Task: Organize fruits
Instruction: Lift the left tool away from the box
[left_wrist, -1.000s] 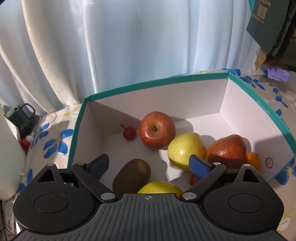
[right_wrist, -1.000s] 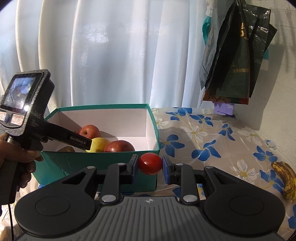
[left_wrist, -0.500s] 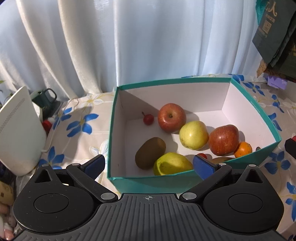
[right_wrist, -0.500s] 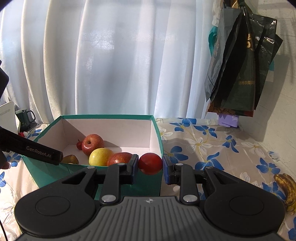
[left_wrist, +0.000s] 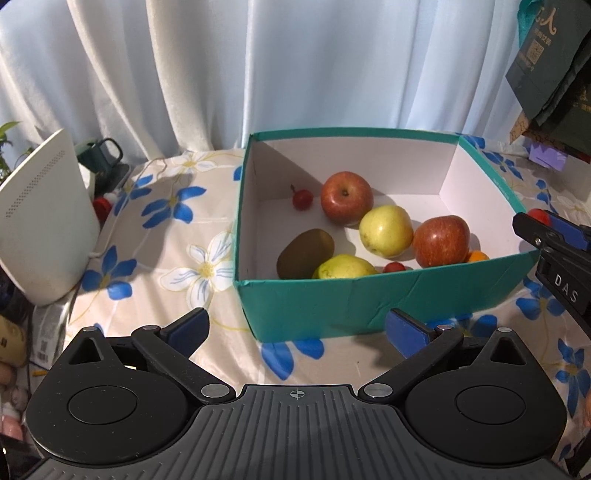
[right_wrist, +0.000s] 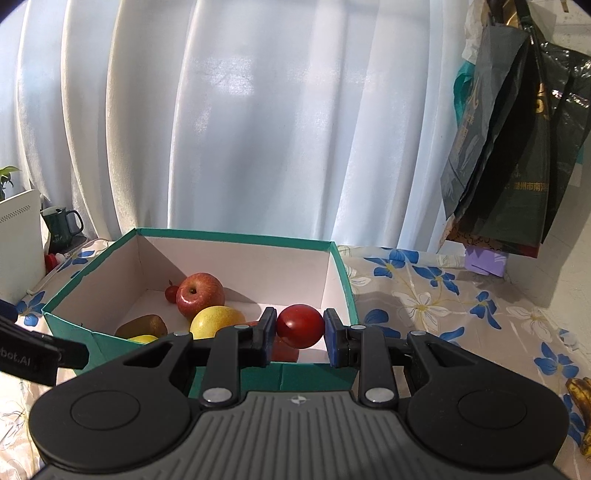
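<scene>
Teal box: in the left wrist view, a teal box (left_wrist: 369, 299) with white inside walls sits on a flowered cloth (left_wrist: 166, 229). It is the home for the fruit.
Fruit inside: a red apple (left_wrist: 346, 195), a yellow apple (left_wrist: 386, 230), a second red apple (left_wrist: 441, 240), a brown kiwi (left_wrist: 306, 253) and a yellow-green pear (left_wrist: 345, 266) lie on the box floor. A small orange fruit (left_wrist: 479, 255) peeks out beside the second red apple. The walls keep them from rolling off.
Left gripper: the left gripper (left_wrist: 297, 330) has its blue pads spread wide with nothing between them. It hangs in front of the near wall of the box, outside it, so I think it is free for the next fruit.
Far right edge: the right gripper's tip shows by the box's right corner, with a bit of red between its pads.

Red fruit: in the right wrist view, the right gripper (right_wrist: 300, 330) pinches a small round red fruit (right_wrist: 299, 325) between its two pads. The pads press on both sides so it cannot drop.
Where it is: the red fruit is held in the air over the near right part of the box, above the near wall.
Next: I think it only needs to go down a little and be let go gently.
Still out: a dark banana (right_wrist: 581, 402) lies on the cloth at the far right, well apart from the box.
</scene>
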